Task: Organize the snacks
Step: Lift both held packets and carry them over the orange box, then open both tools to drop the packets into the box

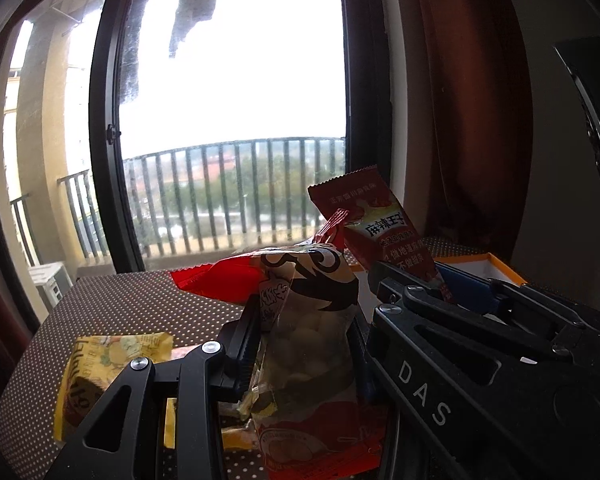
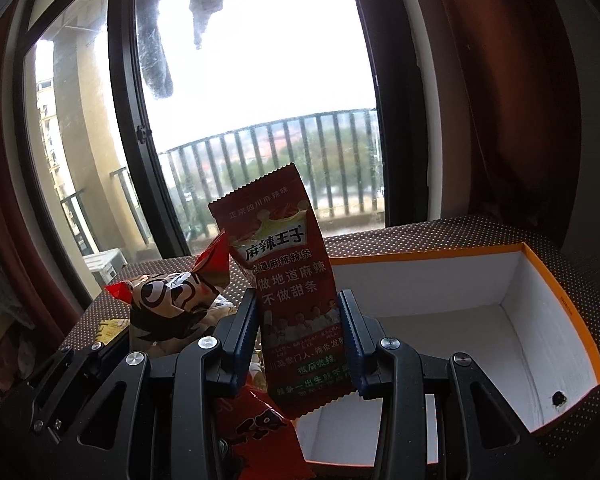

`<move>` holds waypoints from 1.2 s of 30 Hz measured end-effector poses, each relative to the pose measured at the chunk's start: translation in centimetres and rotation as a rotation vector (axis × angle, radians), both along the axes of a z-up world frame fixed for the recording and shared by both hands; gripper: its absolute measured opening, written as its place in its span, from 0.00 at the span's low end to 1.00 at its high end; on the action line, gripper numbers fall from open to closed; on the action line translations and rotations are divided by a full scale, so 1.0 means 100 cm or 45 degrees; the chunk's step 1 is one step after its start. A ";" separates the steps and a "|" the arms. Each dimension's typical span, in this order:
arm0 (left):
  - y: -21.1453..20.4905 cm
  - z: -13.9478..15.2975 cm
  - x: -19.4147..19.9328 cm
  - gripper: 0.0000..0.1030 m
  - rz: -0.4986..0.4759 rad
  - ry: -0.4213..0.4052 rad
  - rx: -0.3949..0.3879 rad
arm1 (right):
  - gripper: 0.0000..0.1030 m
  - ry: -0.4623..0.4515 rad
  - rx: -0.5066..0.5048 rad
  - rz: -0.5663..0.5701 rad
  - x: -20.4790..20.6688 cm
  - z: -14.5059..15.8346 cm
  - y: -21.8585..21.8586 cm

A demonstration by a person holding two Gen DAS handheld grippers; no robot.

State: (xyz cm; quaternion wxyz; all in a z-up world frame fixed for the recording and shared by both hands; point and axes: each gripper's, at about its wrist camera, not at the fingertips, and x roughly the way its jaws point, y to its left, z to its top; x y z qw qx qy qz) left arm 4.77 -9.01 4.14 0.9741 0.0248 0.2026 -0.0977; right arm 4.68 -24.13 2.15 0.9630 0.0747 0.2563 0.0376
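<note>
Right tongs (image 2: 300, 344) clamp red foil strip pkt (image 2: 296, 300) reading "麻辣王子"; left tongs (image 1: 304, 344) clamp clear-and-red snack bag (image 1: 312, 332), w/ "DAS" on arm.

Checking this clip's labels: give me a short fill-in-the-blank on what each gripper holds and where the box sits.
1. The right gripper is shut on a tall ____ spicy-strip packet.
2. The left gripper is shut on a partly ____ snack bag.
3. The white box with the ____ rim holds no snacks.
4. A ____ packet lies on the dotted table.

Missing words: red; see-through; orange; yellow
</note>
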 end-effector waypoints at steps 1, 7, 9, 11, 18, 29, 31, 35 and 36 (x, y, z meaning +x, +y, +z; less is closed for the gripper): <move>-0.002 0.001 0.005 0.39 -0.016 0.001 0.000 | 0.41 -0.002 -0.001 -0.015 0.001 0.000 -0.005; -0.028 -0.001 0.027 0.39 -0.125 0.016 0.003 | 0.41 -0.013 0.010 -0.123 0.007 0.002 -0.037; -0.036 -0.004 0.034 0.39 -0.161 0.031 0.005 | 0.41 -0.007 0.008 -0.162 0.010 0.000 -0.047; -0.045 -0.006 0.042 0.39 -0.191 0.043 0.009 | 0.41 0.002 0.013 -0.195 0.012 -0.003 -0.057; -0.063 -0.015 0.073 0.39 -0.282 0.115 0.006 | 0.41 0.044 0.018 -0.296 0.023 -0.013 -0.088; -0.067 -0.040 0.118 0.39 -0.276 0.296 0.090 | 0.41 0.202 0.081 -0.317 0.042 -0.048 -0.110; -0.066 -0.037 0.119 0.39 -0.269 0.326 0.080 | 0.41 0.201 0.097 -0.291 0.042 -0.048 -0.107; -0.066 -0.037 0.121 0.39 -0.257 0.390 0.042 | 0.41 0.219 0.098 -0.219 0.048 -0.049 -0.105; -0.065 -0.037 0.123 0.39 -0.263 0.404 0.033 | 0.41 0.227 0.099 -0.197 0.049 -0.050 -0.104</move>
